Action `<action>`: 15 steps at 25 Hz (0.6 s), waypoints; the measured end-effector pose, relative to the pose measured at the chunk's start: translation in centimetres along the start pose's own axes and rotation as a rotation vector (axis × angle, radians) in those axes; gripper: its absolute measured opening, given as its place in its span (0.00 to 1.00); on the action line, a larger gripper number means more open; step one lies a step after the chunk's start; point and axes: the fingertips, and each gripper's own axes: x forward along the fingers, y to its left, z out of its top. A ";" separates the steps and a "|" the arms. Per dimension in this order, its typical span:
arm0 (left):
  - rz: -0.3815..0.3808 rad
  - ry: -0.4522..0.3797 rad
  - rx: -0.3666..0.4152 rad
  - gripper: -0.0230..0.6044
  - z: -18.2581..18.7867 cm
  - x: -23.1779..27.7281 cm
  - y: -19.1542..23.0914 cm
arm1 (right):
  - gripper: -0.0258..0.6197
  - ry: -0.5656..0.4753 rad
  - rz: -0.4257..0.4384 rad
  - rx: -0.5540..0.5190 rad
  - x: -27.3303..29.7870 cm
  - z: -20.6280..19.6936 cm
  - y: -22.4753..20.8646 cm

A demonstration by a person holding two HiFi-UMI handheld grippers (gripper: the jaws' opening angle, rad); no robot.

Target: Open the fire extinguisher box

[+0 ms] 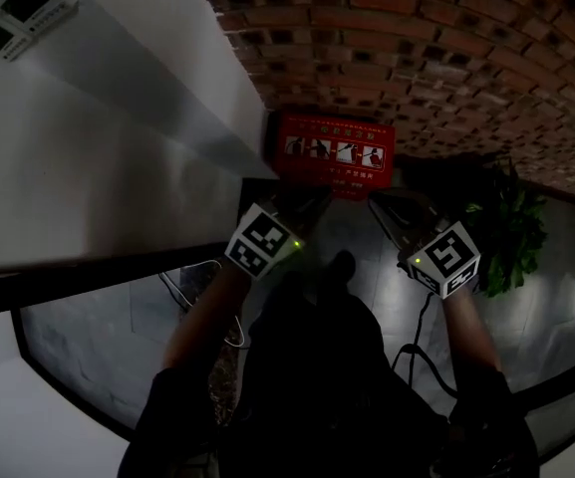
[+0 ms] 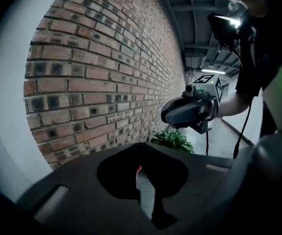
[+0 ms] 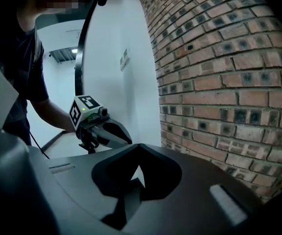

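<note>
The red fire extinguisher box (image 1: 333, 154) stands on the floor against the brick wall (image 1: 446, 58), with white pictograms on its lid, which lies shut. Both grippers hover just in front of it without touching it. My left gripper (image 1: 305, 203) points at the box's near left part, and its jaws meet at the tips (image 2: 141, 145). A sliver of the red box (image 2: 139, 169) shows through the gap below them. My right gripper (image 1: 385, 207) points at the near right part, jaws together (image 3: 140, 146), nothing held. Each gripper view shows the other gripper alongside.
A green potted plant (image 1: 506, 232) stands right of the box, close to my right gripper. A white wall (image 1: 88, 147) runs along the left and meets the brick wall beside the box. Cables (image 1: 192, 287) lie on the glossy floor at the lower left.
</note>
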 end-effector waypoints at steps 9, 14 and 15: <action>-0.007 0.121 -0.175 0.03 -10.4 3.8 3.9 | 0.12 0.103 -0.036 0.005 5.8 -5.4 -3.5; -0.040 0.173 -0.265 0.03 -16.7 6.8 5.9 | 0.24 0.227 -0.095 -0.042 9.4 -11.8 -5.5; -0.039 0.184 -0.287 0.03 -18.1 7.6 6.2 | 0.31 0.255 -0.109 -0.059 10.1 -13.3 -6.1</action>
